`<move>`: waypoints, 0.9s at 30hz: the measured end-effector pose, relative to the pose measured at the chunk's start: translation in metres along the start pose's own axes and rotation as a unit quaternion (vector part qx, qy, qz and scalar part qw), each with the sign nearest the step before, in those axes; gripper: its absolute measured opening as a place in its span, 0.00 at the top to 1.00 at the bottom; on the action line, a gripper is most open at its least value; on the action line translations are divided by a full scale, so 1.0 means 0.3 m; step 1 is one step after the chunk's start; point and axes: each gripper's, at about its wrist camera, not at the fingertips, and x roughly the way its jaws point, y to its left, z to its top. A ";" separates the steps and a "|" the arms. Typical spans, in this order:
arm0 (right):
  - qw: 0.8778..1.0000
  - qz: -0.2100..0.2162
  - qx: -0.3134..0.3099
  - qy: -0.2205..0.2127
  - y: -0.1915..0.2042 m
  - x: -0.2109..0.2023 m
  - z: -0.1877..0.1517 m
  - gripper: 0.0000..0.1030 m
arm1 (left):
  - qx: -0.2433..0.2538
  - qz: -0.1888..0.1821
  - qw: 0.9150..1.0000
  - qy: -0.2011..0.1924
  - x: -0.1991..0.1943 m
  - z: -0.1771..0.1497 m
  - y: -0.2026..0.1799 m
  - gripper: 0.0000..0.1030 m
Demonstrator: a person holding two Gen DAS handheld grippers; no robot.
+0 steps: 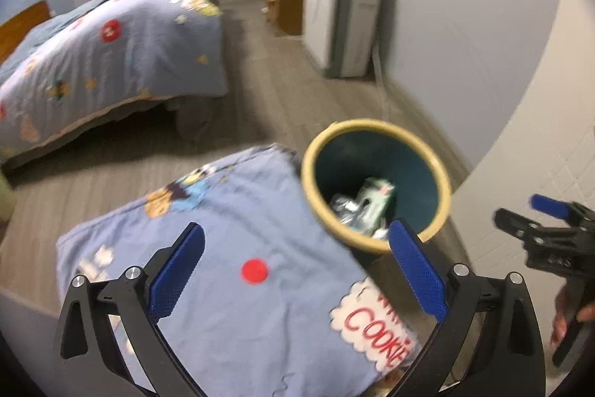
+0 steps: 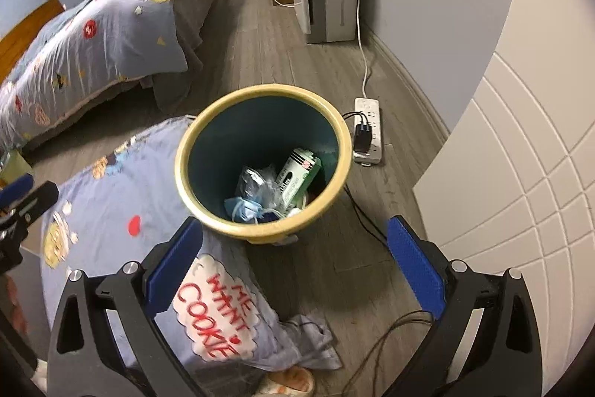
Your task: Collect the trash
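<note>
Bedding (image 2: 122, 21) in blue cartoon print covers the bed at upper left, and a matching quilt (image 2: 111, 196) touches the bin; bin (image 2: 186, 151), yellow-rimmed and teal inside, stands on the wood floor (image 2: 282, 62) beside a power strip (image 2: 368, 129); trash inside: green carton (image 2: 297, 173), crumpled plastic (image 2: 256, 185), blue mask (image 2: 241, 207); left gripper (image 1: 297, 266) and right gripper (image 2: 293, 259) both gape wide, empty.

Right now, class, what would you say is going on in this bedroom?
A person holds two blue-padded grippers above a round bin with a cream rim and dark teal inside. The left gripper and the right gripper both have their jaws wide open, with nothing between them. A green-and-white carton and crumpled wrappers already lie in the bin, beside a blue cartoon-print quilt.
</note>
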 end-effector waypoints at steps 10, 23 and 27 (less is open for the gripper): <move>1.000 -0.008 -0.019 0.001 0.054 0.057 0.013 0.05 | 0.067 0.042 0.996 0.034 0.089 -0.003 -0.064 0.05; 1.000 -0.009 -0.022 0.007 0.046 0.079 0.019 0.05 | 0.050 0.028 0.998 0.036 0.112 0.012 -0.061 0.05; 1.000 -0.009 -0.021 0.008 0.045 0.079 0.018 0.05 | 0.047 0.027 0.998 0.037 0.112 0.010 -0.059 0.05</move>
